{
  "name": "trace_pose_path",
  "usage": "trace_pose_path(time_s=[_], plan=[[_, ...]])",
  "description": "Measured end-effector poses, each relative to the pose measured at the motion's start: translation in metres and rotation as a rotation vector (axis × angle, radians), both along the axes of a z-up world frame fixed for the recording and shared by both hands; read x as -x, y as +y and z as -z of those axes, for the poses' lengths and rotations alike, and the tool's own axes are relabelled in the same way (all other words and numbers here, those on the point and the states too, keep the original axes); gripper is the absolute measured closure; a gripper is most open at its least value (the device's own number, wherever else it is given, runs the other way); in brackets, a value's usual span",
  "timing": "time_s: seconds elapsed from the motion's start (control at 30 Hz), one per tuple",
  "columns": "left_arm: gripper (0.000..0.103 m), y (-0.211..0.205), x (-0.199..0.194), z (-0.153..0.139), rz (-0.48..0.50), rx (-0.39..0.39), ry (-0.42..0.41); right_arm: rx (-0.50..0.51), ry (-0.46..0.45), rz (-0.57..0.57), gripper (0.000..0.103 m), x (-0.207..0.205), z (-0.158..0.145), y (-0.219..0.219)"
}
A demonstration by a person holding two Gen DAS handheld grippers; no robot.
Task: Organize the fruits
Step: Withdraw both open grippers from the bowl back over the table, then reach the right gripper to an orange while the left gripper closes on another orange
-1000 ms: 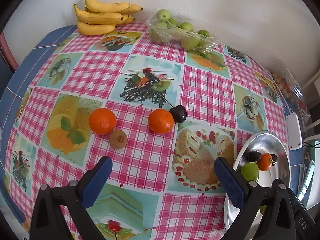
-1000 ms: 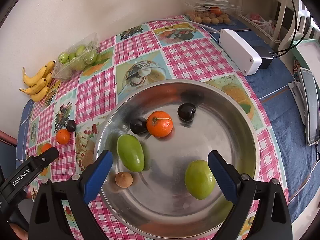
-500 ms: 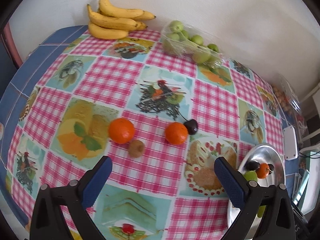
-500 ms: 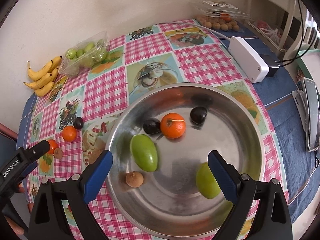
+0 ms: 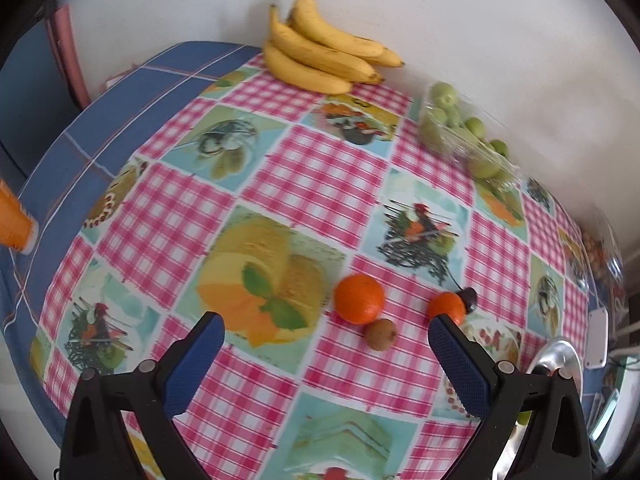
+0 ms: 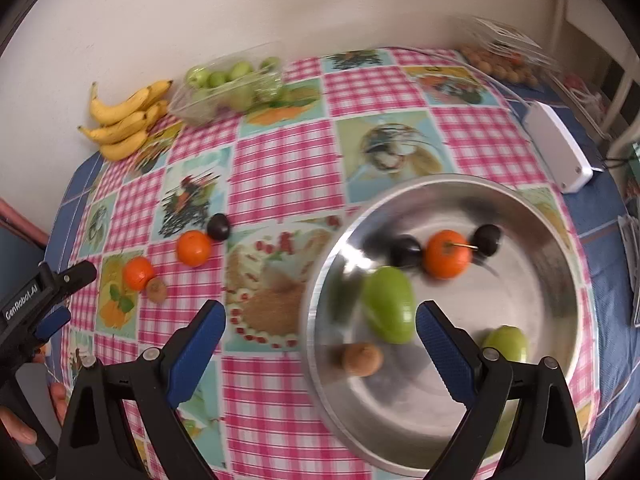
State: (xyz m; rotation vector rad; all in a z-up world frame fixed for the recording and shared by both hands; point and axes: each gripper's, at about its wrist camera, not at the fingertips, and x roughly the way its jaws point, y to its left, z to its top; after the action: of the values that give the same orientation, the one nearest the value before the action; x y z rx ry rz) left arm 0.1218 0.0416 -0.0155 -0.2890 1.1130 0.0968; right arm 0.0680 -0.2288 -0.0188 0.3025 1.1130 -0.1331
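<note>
A steel bowl (image 6: pixel 556 224) holds an orange (image 6: pixel 447 254), two dark plums (image 6: pixel 406 251), two green fruits (image 6: pixel 388 306) and a brown kiwi (image 6: pixel 362 359). On the checked tablecloth lie two oranges (image 5: pixel 359 298) (image 5: pixel 446 305), a kiwi (image 5: pixel 380 333) and a dark plum (image 5: pixel 469 297). My left gripper (image 5: pixel 324 338) is open and empty, above the cloth short of these fruits. It also shows in the right wrist view (image 6: pixel 56 300). My right gripper (image 6: pixel 320 320) is open and empty over the bowl's left rim.
Bananas (image 5: pixel 320 56) and a bag of green fruits (image 5: pixel 464 132) lie at the far edge by the wall. A white power box (image 6: pixel 558 152), a clear box of small fruits (image 6: pixel 500 64) and cables are at the right. An orange object (image 5: pixel 12 220) is at the left.
Both grippers have swung left. The loose fruits now sit toward my left gripper's right finger, and the bowl has shifted right in the right wrist view. Both stay open.
</note>
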Motion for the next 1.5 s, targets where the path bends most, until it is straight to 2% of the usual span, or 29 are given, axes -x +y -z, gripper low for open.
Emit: trace_pose_path(time_s=[0.37, 0.57, 0.77, 1.13, 1.3, 1.5], plan=[[0.0, 0.043, 0.0, 0.002, -0.096, 0.021, 0.009, -0.014, 0.0, -0.111, 0.007, -0.021, 0.011, 0.055], [0.0, 0.05, 0.0, 0.006, -0.119, 0.024, 0.017, -0.037, -0.016, -0.161, 0.007, -0.027, 0.018, 0.076], [0.0, 0.046, -0.004, 0.011, -0.094, 0.024, 0.022, -0.027, -0.061, -0.174, 0.007, -0.031, 0.021, 0.083], [0.0, 0.035, -0.015, 0.016, -0.035, 0.013, 0.007, -0.133, -0.08, -0.138, 0.007, -0.042, 0.029, 0.071], [0.0, 0.027, -0.022, 0.017, -0.006, 0.03, -0.009, -0.127, -0.108, -0.126, 0.007, -0.047, 0.023, 0.065], [0.0, 0.012, -0.031, 0.02, 0.046, 0.046, -0.018, -0.137, -0.094, -0.104, 0.007, -0.059, 0.029, 0.058]])
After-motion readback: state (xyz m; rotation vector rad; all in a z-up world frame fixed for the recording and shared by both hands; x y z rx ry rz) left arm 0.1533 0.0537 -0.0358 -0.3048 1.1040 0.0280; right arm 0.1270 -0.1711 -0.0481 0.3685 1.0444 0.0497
